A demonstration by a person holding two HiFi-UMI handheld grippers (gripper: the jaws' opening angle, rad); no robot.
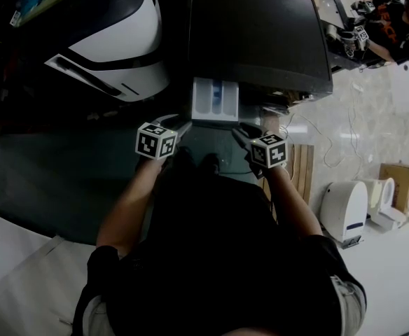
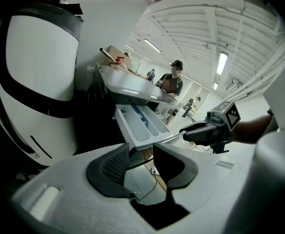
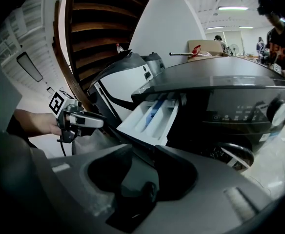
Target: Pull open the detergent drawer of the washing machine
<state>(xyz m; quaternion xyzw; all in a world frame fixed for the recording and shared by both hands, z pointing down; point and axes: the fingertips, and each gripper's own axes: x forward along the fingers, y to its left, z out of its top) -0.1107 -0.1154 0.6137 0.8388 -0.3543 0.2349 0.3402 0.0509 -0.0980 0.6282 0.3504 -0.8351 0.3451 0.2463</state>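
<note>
I saw the detergent drawer (image 1: 215, 100) standing pulled out from the dark, glossy washing machine (image 1: 260, 33). It was a white plastic tray of long rectangular compartments, with a blue insert in the middle one. My left gripper (image 1: 179, 125) hovered just short of the drawer's front left corner, its ribbed dark pads (image 2: 112, 166) set moderately apart with nothing between them. My right gripper (image 1: 242, 132) sat off the right corner, jaws likewise part-open and empty. A rounded white appliance (image 1: 113, 40) with a black band stood beside the washer.
</note>
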